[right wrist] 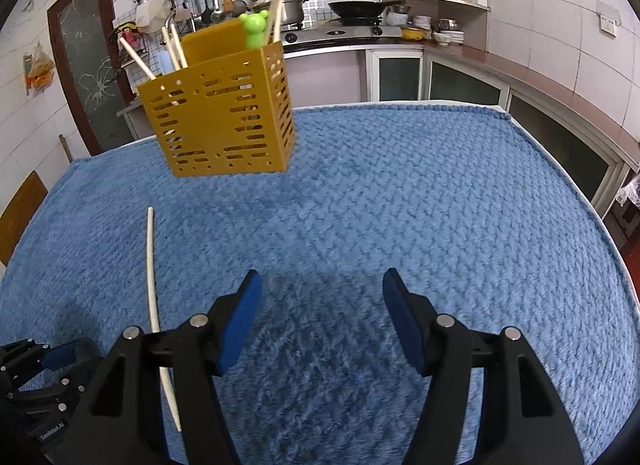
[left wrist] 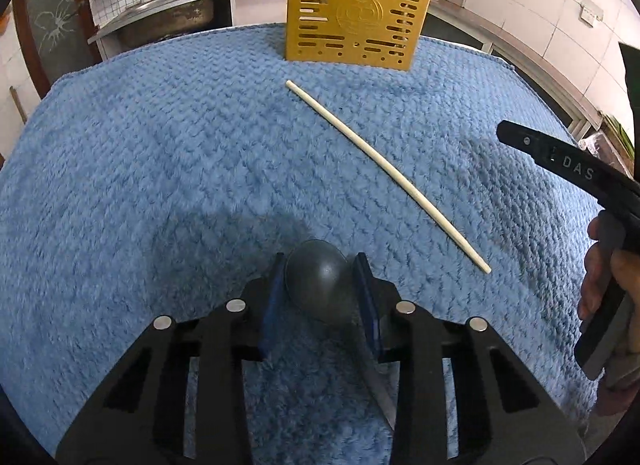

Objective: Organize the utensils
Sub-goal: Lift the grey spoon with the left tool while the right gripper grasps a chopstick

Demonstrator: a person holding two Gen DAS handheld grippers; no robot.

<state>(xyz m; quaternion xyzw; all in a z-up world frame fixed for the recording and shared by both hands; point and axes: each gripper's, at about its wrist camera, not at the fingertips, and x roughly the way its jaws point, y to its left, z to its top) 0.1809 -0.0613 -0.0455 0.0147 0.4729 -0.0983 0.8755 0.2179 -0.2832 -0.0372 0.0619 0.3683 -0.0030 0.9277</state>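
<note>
The left hand-held gripper (left wrist: pixel 320 293) has a dark spoon (left wrist: pixel 318 285) between its blue pads (left wrist: pixel 368 305). The pads sit close on both sides of the round spoon bowl and look to be gripping it. The spoon's thin handle runs back under the right finger, and its end is hard to see.

A pale chopstick (left wrist: pixel 384 169) lies flat on the blue cloth (left wrist: pixel 140 185) that covers the bench. It is off to the right of the left hand-held gripper, not touching it, and points toward the yellow holder (left wrist: pixel 356 13) at the far side.

The right hand-held gripper (right wrist: pixel 322 305) is open, with nothing between its fingers, only cloth. The chopstick (right wrist: pixel 152 277) lies just to its left, and part of it is hidden behind the left finger.

The left view cuts off the top of the holder. The right view shows the whole holder (right wrist: pixel 224 121), with more chopsticks (right wrist: pixel 172 45) and a green bear handle (right wrist: pixel 254 27) sticking out of it. Only the left view shows the spoon. It also shows the person's hand (left wrist: pixel 604 277) on the right hand-held gripper at the edge.
</note>
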